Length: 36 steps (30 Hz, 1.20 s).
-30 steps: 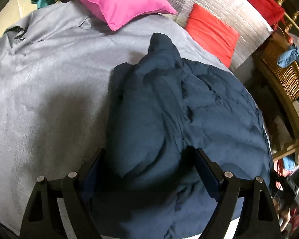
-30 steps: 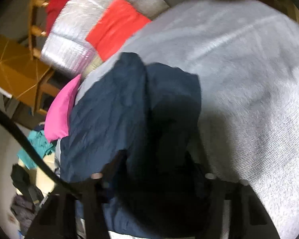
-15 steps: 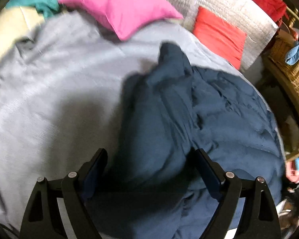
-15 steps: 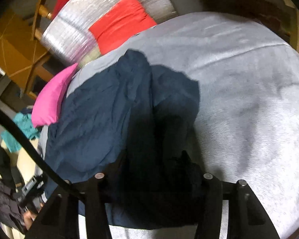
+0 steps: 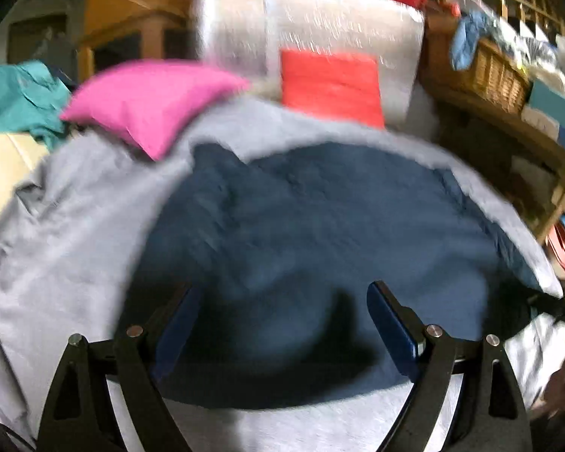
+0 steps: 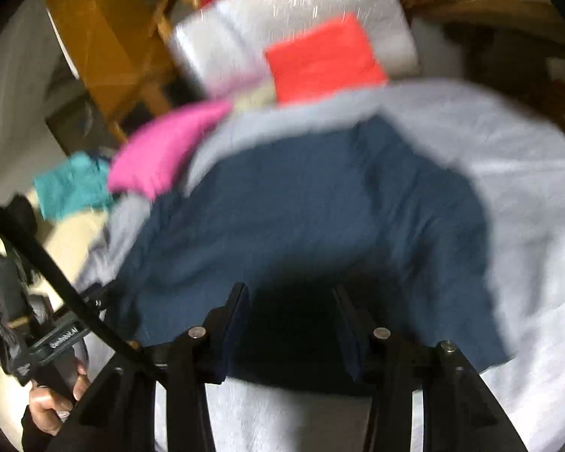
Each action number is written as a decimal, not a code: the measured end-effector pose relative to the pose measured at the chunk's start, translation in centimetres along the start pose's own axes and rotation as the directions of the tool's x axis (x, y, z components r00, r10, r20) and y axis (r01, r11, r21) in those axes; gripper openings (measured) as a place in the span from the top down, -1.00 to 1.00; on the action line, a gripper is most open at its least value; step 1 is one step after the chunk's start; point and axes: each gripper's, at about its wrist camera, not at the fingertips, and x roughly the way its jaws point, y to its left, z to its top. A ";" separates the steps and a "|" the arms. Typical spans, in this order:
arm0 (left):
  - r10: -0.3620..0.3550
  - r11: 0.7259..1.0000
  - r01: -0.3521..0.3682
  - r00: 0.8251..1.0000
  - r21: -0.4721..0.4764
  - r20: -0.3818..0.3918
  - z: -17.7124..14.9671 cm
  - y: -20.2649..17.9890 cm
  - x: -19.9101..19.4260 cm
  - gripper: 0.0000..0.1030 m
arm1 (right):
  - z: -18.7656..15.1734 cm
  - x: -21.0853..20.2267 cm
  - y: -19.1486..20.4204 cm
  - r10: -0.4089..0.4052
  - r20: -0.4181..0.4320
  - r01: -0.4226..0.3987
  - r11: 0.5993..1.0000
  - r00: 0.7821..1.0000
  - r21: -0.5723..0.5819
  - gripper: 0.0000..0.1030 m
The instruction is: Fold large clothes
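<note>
My left gripper (image 5: 282, 324) hangs over the near edge of the navy jacket (image 5: 320, 226), its fingers spread wide with nothing between them. My right gripper (image 6: 292, 324) sits above the same near edge, fingers also apart and empty, though set closer together than the left pair. The jacket lies bunched in a rounded heap on the grey bedsheet (image 5: 56, 245), with sheet showing on every side of it. Beyond the jacket a pink pillow (image 5: 150, 101) rests on the sheet, and a red cushion (image 5: 331, 83) leans against a silver padded panel (image 5: 245, 30). A wicker basket (image 5: 497, 71) sits to the jacket's far right. Both views are blurred.
</note>
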 end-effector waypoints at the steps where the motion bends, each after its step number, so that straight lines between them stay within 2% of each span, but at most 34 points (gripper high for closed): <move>1: 0.000 1.000 0.000 0.997 0.001 -0.081 -0.3 -0.3 1.9 -0.79 | -0.2 1.2 0.1 -0.026 -0.032 0.026 1.000 0.999 -0.002 0.06; 2: 0.015 1.000 -0.015 0.991 0.000 -0.134 -1.0 -0.3 3.5 -0.87 | -0.4 1.3 0.3 -0.032 -0.036 0.032 0.999 0.999 -0.002 0.06; 5: 0.033 0.999 -0.033 0.992 0.005 -0.118 -0.8 -0.3 3.1 -0.88 | -0.4 0.8 0.3 -0.025 -0.033 0.025 1.000 0.999 0.002 0.05; 7: 0.042 0.999 -0.041 0.995 0.014 -0.095 -1.0 -0.2 2.2 -0.88 | -0.4 0.0 0.1 -0.027 -0.002 0.028 0.999 1.000 0.023 0.02; 8: 0.055 0.998 -0.054 0.994 0.007 -0.091 -1.2 -0.1 1.6 -0.88 | -0.9 -0.8 0.5 -0.031 0.013 0.031 0.999 0.999 0.022 -0.09; 9: 0.065 0.998 -0.065 0.994 -0.004 -0.084 -1.4 0.0 0.9 -0.88 | -1.2 -1.7 0.7 -0.044 0.049 0.043 0.999 0.998 0.021 -0.23; 13: 0.108 0.994 -0.108 0.994 0.013 0.011 -2.4 -0.9 -3.7 -0.88 | -2.8 -6.5 1.9 -0.119 0.217 0.126 0.992 0.969 -0.015 -0.36; 15: 0.132 0.990 -0.134 0.989 0.034 0.061 -2.3 -1.4 -6.3 -0.88 | -3.2 -8.7 2.3 -0.131 0.280 0.140 0.990 0.951 -0.011 -0.49; 18: 0.181 0.980 -0.190 0.974 0.055 0.138 -1.5 -2.2 -10.3 -0.90 | -3.5 -10.8 3.7 -0.131 0.358 0.137 0.990 0.924 0.007 -0.63; 21: 0.258 0.961 -0.272 0.946 0.048 0.194 -0.5 -2.7 -13.8 -0.91 | -3.6 -13.9 5.0 -0.148 0.416 0.163 0.987 0.897 0.000 -0.68; 25: 0.322 0.940 -0.338 0.928 0.054 0.188 0.4 -3.2 -16.7 -0.91 | -3.5 -17.8 6.5 -0.128 0.453 0.153 0.988 0.883 -0.019 -0.73; 28: 0.330 0.936 -0.349 0.911 0.036 0.248 0.5 -3.5 -19.7 -0.91 | -3.8 -20.8 6.9 -0.118 0.505 0.133 0.991 0.855 0.006 -0.83; 29: 0.320 0.940 -0.339 0.910 0.030 0.264 0.6 -3.4 -20.6 -0.91 | -4.0 -21.6 6.9 -0.120 0.516 0.134 0.991 0.848 0.011 -0.96; 31: 0.310 0.944 -0.329 0.906 0.017 0.287 0.5 -3.5 -22.4 -0.91 | -4.2 -23.5 7.4 -0.150 0.536 0.170 0.985 0.831 0.012 -1.00; 34: 0.311 0.945 -0.328 0.895 0.000 0.321 0.7 -3.8 -24.7 -0.91 | -4.3 -25.6 8.0 -0.193 0.534 0.220 0.975 0.823 0.014 -1.00; 36: 0.291 0.952 -0.306 0.894 -0.010 0.342 0.7 -3.9 -26.3 -0.91 | -4.3 -26.5 8.1 -0.199 0.528 0.227 0.974 0.826 0.011 -1.00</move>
